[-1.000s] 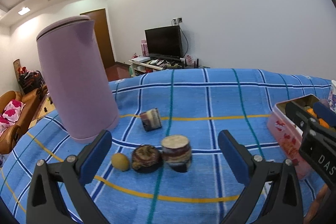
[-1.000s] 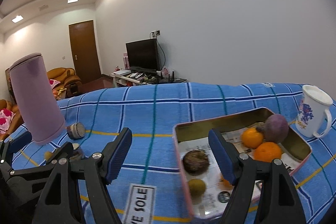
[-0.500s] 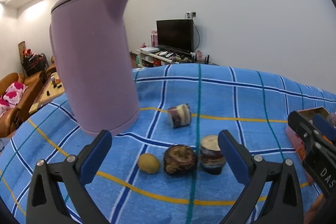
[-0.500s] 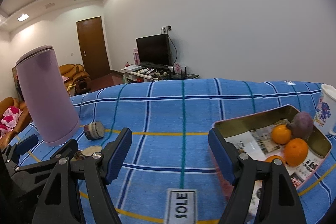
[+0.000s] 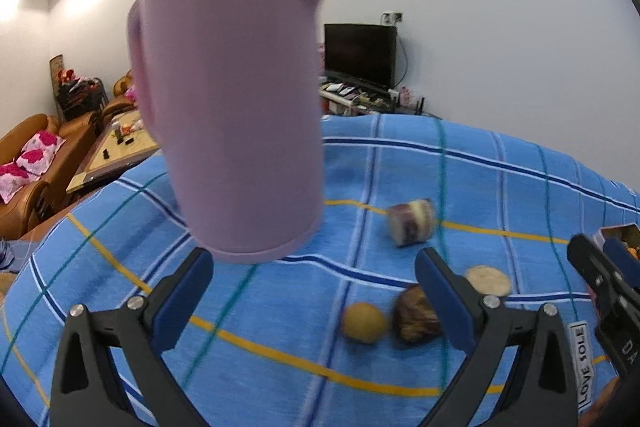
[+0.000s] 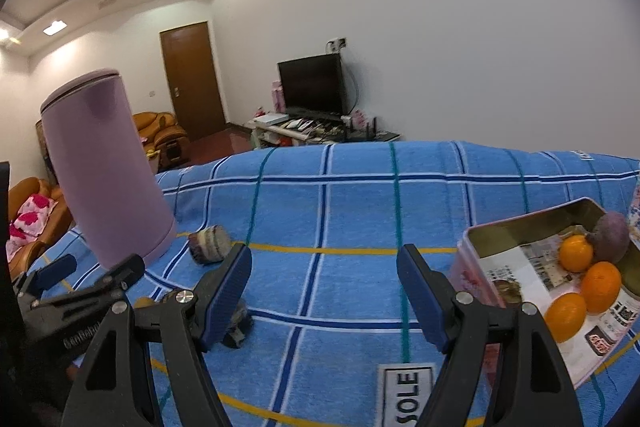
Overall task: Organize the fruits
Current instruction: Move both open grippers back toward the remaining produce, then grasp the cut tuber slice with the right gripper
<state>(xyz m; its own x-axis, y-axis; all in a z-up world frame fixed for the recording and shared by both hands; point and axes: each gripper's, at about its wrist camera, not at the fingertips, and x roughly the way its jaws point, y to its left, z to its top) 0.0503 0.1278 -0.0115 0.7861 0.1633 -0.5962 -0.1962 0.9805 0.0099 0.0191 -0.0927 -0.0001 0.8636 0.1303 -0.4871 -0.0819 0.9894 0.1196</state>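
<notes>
your left gripper [image 5: 314,287] stood wide open over the blue plaid cloth [image 5: 280,307], holding nothing, the purple kettle [image 5: 236,95] just beyond its fingers. a small yellow fruit [image 5: 365,321] lay touching a dark brown one [image 5: 414,315], beside a flat-topped piece [image 5: 488,280]; a banded piece [image 5: 412,221] lay on its side further back. your right gripper [image 6: 324,291] gaped too, empty. the tin [image 6: 520,223] to its right held three oranges [image 6: 600,287] and a purple fruit [image 6: 610,237]. a tag [image 6: 406,393] read "sole"; in the left view it read "love sole".
</notes>
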